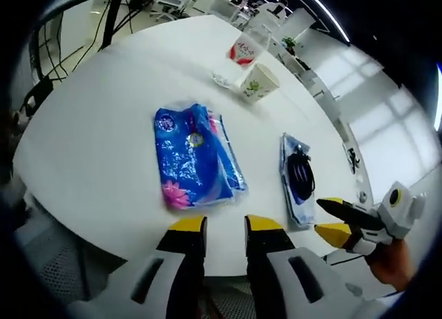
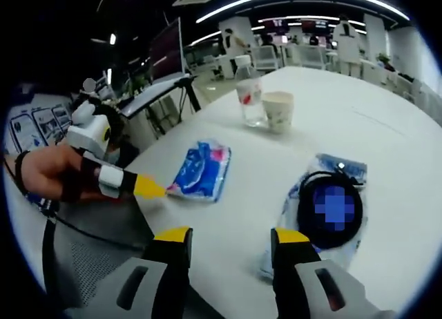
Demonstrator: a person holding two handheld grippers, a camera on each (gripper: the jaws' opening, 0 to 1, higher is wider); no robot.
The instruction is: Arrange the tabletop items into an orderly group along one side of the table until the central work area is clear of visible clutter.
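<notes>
A blue flowered tissue packet [image 1: 197,157] [image 2: 202,170] lies flat near the table's near edge. To its right is a clear bag holding a coiled black cable [image 1: 299,181] [image 2: 331,208]. Farther back, a paper cup [image 1: 259,82] [image 2: 280,110] stands beside a clear water bottle with a red label [image 1: 245,48] [image 2: 250,91], with a small crumpled wrapper [image 1: 222,79] next to them. My left gripper [image 1: 225,226] [image 2: 150,188] hovers open just short of the packet, held by a hand. My right gripper [image 2: 233,236] [image 1: 330,217] is open in front of the cable bag, holding nothing.
The round white table [image 1: 103,126] [image 2: 387,126] has wide bare areas at its left and far side. A grey mesh chair [image 2: 90,264] sits under the near edge. Desks, chairs and cables stand in the office beyond.
</notes>
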